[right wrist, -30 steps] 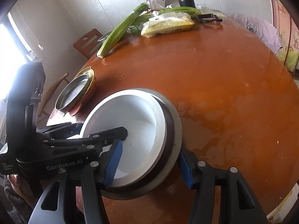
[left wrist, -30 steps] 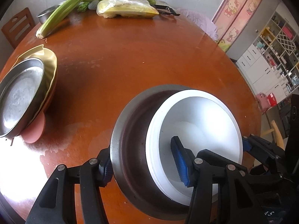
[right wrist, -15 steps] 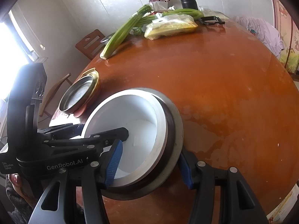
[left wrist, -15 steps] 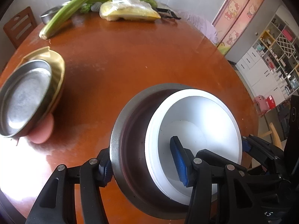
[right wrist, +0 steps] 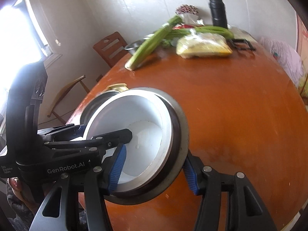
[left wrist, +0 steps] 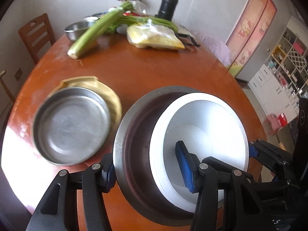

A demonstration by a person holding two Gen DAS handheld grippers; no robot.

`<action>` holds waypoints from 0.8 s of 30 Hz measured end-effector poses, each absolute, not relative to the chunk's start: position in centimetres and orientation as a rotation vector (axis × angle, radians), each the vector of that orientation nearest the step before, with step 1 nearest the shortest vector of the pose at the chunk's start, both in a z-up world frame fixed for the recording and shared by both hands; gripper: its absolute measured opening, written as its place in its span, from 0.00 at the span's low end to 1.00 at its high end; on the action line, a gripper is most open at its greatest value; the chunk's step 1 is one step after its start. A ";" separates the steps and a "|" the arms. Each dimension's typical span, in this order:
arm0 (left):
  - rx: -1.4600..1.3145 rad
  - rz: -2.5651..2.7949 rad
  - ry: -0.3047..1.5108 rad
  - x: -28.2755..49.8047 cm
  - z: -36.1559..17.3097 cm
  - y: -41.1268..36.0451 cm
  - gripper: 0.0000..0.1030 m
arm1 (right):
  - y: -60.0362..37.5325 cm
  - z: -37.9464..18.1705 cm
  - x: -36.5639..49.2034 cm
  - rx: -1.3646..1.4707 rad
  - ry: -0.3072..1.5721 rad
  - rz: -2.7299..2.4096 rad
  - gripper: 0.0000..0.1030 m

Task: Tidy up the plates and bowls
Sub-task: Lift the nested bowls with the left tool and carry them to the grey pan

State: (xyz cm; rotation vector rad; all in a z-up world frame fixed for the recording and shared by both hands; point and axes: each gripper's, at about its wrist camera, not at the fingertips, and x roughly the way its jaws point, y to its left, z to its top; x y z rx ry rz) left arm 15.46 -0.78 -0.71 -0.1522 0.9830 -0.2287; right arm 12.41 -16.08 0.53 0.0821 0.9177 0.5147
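A white bowl (left wrist: 202, 130) nests inside a steel bowl (left wrist: 134, 140). My left gripper (left wrist: 146, 169) is shut on their near-left rims, one finger outside, one inside. My right gripper (right wrist: 154, 171) is shut on the opposite rims of the same white bowl (right wrist: 138, 127) and steel bowl (right wrist: 179, 134). The pair is held tilted above the brown round table (left wrist: 154, 71). To the left a steel plate (left wrist: 71, 125) rests in a yellow dish (left wrist: 113, 100); in the right wrist view the steel plate (right wrist: 96, 104) is mostly hidden behind the bowls.
At the table's far side lie celery stalks (left wrist: 100, 32), a yellow plastic bag (left wrist: 154, 38), a small steel bowl (left wrist: 77, 28) and a black bottle (left wrist: 167, 5). A wooden chair (left wrist: 36, 36) stands at the far left. Shelves (left wrist: 284, 67) stand on the right.
Both grippers have lifted the nested bowls and carried them left toward the steel plate, which now sits close beside them. The view has tilted up.
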 end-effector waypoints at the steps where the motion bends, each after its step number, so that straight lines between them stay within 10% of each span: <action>1: -0.160 -0.220 0.978 15.5 -0.5 0.0 0.53 | -15.5 0.7 12.6 0.077 0.917 0.521 0.55; 24: -0.220 -0.102 0.923 19.4 1.2 11.6 0.53 | -3.0 2.7 18.2 -0.010 0.884 0.650 0.55</action>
